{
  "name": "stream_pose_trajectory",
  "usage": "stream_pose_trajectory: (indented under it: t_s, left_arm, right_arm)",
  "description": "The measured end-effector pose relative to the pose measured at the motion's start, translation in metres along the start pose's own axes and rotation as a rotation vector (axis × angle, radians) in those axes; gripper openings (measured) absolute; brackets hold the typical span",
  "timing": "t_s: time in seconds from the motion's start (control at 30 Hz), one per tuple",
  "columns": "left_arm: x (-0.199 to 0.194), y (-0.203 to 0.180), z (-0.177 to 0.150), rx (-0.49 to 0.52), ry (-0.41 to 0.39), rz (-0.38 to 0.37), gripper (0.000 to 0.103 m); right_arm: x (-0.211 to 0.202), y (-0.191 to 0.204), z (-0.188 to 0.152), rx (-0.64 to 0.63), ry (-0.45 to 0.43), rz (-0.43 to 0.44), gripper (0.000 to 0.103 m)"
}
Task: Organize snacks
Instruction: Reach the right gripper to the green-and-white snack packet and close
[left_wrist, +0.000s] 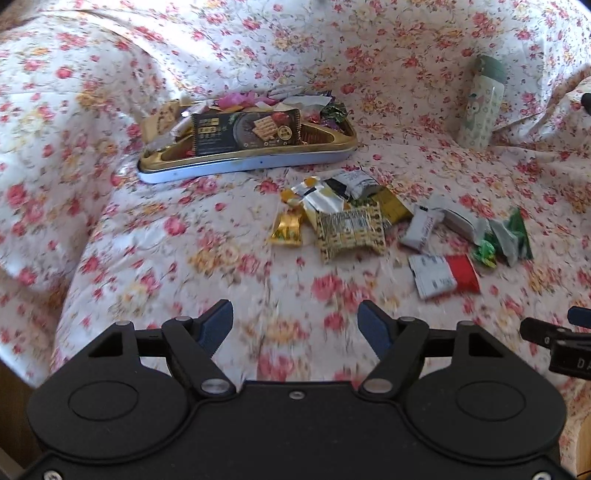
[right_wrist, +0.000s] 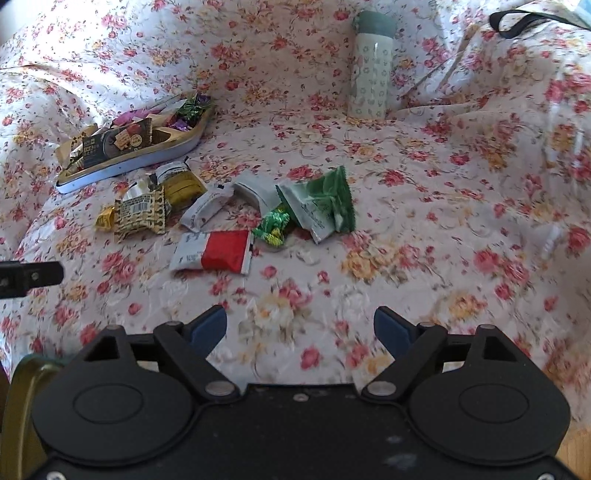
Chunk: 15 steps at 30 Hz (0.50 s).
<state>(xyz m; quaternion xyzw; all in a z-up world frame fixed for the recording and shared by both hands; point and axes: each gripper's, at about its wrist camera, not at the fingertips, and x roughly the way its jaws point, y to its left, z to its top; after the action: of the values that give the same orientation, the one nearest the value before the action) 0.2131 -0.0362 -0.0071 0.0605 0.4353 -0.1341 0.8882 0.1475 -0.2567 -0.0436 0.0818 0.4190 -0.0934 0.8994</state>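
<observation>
**Loose wrappers, soft bedding, empty jaws**

My left gripper (left_wrist: 295, 328) and right gripper (right_wrist: 300, 332) both stand wide apart with nothing between the pads, hanging over the floral bedspread (right_wrist: 443, 184), short of the snacks.

The risks I judge: the cloth gives under a pinch, so I could catch fabric with a wrapper; the packets overlap, so one pull may drag its neighbour; the tin tray (left_wrist: 243, 164) is already heaped and may spill.

Count: one tray, one patterned flask (right_wrist: 371, 66) standing upright well behind. Loose between tray and flask I count about ten packets, among them one red-and-white packet (right_wrist: 218, 254), one green candy (right_wrist: 273, 225) and one gold candy (left_wrist: 286, 227); overlaps keep the total uncertain.
</observation>
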Motion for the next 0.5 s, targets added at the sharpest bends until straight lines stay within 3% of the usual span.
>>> stream_pose_trajectory:
  t_s: [0.23, 0.5]
  left_arm:
    - [0.045, 0.004, 0.017, -0.024, 0.067, -0.004, 0.074]
    - [0.052, -0.006, 0.022, 0.031, 0.002, -0.016, 0.074]
  right_arm:
    - [0.027, 0.006, 0.019, 0.006, 0.004, -0.005, 0.091]
    - [0.042, -0.016, 0.041, 0.031, -0.054, -0.075, 0.091]
